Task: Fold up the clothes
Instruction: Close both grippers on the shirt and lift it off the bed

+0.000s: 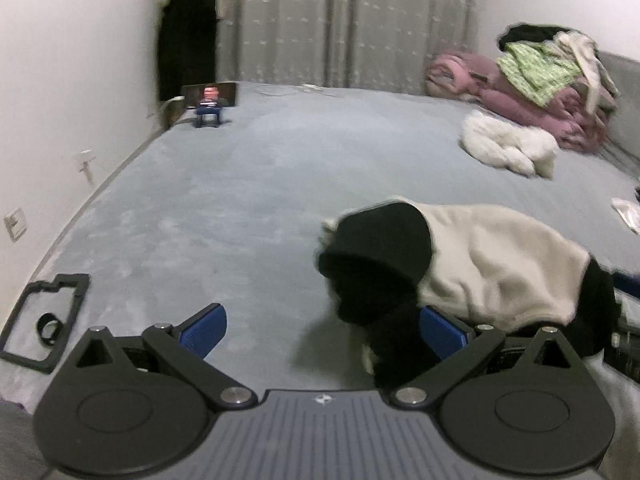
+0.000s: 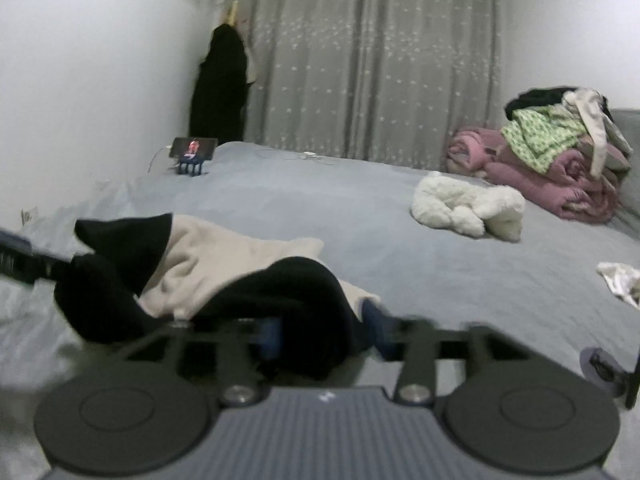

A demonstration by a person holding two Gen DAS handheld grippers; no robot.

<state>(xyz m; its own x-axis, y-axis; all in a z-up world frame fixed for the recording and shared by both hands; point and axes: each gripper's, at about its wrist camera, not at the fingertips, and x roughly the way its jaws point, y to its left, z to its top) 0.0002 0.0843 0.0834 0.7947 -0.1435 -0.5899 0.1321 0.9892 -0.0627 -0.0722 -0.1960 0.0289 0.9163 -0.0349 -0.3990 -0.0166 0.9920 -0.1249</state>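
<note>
Looking past my left gripper [image 1: 322, 330], fingers spread wide, nothing between them. My right gripper [image 2: 326, 330] is blurry but seems clamped on a black sleeve of the cream-and-black sweater [image 1: 492, 264], bunched on the bed [image 1: 240, 184]. Soft, floppy fleece; I'd grab hems and cuffs. More clothes [image 2: 552, 140] piled further back.

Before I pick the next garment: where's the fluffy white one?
Fluffy white garment lies far right on the bed, beside the pink blanket pile.
</note>
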